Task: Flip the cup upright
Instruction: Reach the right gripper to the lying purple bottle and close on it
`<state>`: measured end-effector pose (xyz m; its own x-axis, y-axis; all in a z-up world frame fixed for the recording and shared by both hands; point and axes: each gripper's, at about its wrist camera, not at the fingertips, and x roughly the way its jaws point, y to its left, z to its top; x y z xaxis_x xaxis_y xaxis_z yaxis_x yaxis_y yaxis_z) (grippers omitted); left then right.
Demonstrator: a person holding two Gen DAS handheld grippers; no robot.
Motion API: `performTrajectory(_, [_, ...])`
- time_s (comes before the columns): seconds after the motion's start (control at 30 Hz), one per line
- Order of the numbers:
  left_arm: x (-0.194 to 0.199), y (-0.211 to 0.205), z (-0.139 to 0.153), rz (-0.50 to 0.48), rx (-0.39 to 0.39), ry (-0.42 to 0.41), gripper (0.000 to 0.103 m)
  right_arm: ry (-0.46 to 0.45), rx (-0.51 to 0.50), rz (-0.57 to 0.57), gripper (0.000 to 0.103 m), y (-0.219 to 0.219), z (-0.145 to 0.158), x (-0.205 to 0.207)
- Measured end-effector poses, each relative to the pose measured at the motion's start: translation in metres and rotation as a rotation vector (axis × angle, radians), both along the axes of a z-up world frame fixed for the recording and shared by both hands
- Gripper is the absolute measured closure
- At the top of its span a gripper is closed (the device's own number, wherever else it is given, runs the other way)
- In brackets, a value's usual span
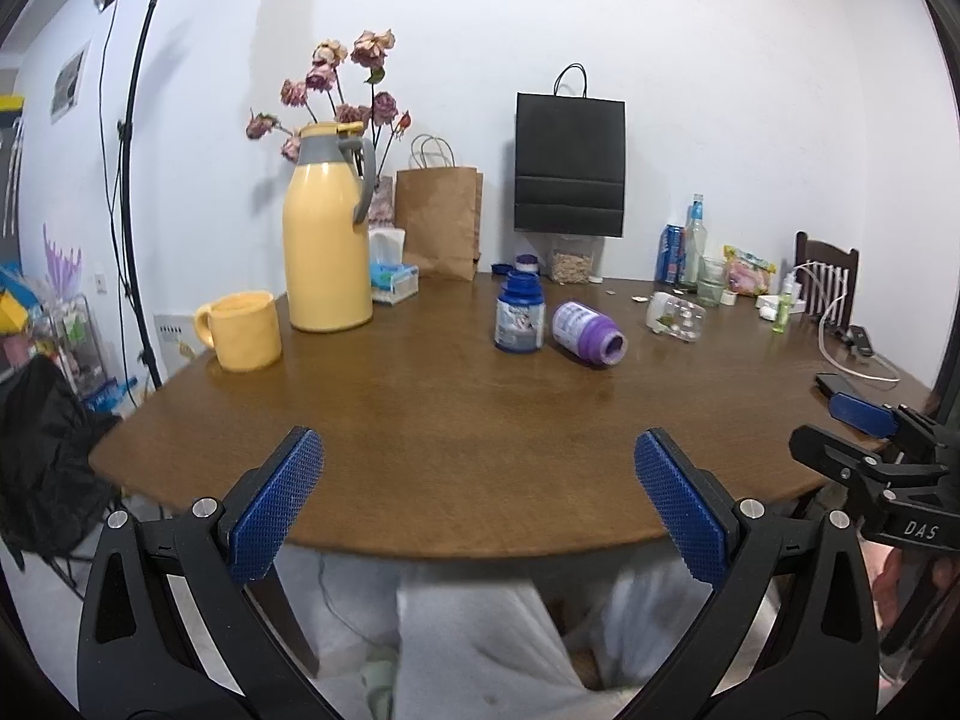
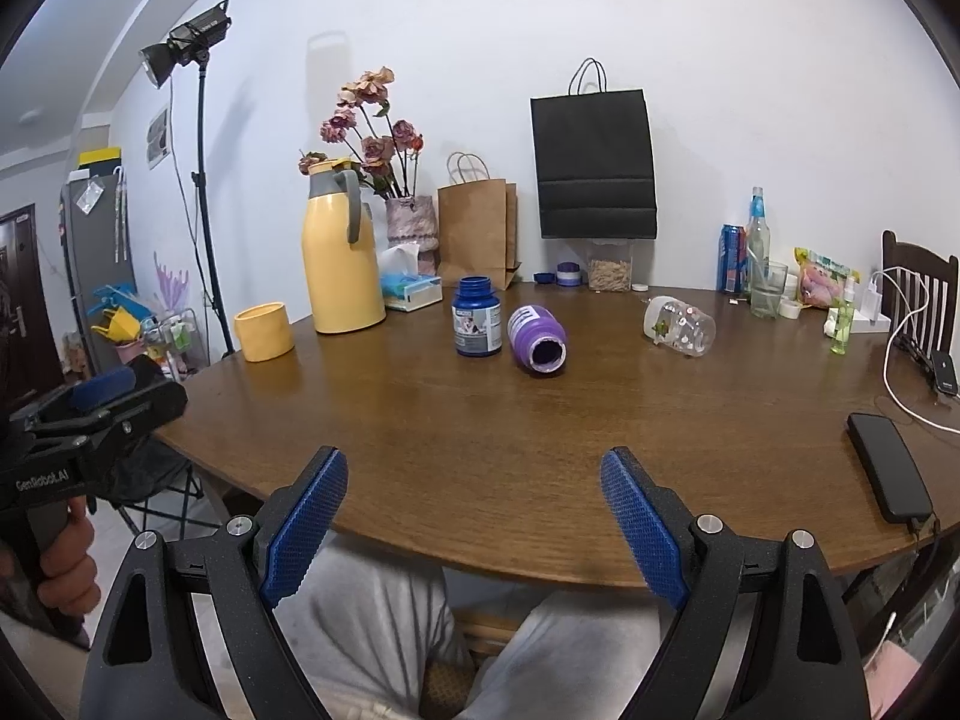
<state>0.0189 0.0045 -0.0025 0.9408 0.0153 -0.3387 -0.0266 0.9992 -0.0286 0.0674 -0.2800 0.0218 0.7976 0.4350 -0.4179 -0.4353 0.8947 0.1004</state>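
A yellow mug (image 1: 246, 330) (image 2: 264, 331) stands on the brown table (image 1: 456, 432) at the far left, beside a tall yellow thermos jug (image 1: 327, 234) (image 2: 342, 252). Its handle points left, and its top face looks like a shallow rimmed disc, as if it stands mouth-down. My left gripper (image 1: 480, 450) hangs open over the table's front edge, empty and far from the mug. My right gripper (image 2: 474, 468) is open and empty too, at the front edge further right. Each gripper shows at the edge of the other's view.
A blue jar (image 1: 519, 315) stands mid-table beside a purple jar (image 1: 588, 333) lying on its side. A clear container (image 2: 681, 327) lies tipped further right. Paper bags, flowers, bottles and a glass line the back. A black phone (image 2: 891, 468) and cables lie right.
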Motion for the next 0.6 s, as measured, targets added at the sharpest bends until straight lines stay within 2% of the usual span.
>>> performTrajectory(0.1, [0.032,0.001,0.004,0.013,0.032,0.019,0.000,0.005,-0.006,-0.007,0.013,0.004,-0.001,0.024])
performTrajectory(0.17, [0.049,0.003,0.005,-0.001,0.023,0.035,0.000,0.007,-0.017,-0.010,0.013,0.006,0.000,0.041])
performTrajectory(0.27, [0.081,0.001,0.003,-0.044,-0.002,0.099,0.000,0.067,-0.103,-0.033,0.013,0.017,-0.003,0.078])
performTrajectory(0.37, [0.107,-0.003,0.001,-0.079,-0.017,0.141,0.000,0.100,-0.136,-0.018,0.013,0.024,-0.007,0.108])
performTrajectory(0.47, [0.131,-0.008,-0.001,-0.090,-0.011,0.160,0.000,0.133,-0.146,-0.004,0.013,0.029,-0.011,0.138])
performTrajectory(0.6, [0.171,-0.009,-0.005,-0.111,-0.033,0.235,0.000,0.182,-0.115,0.019,0.013,0.034,-0.014,0.180])
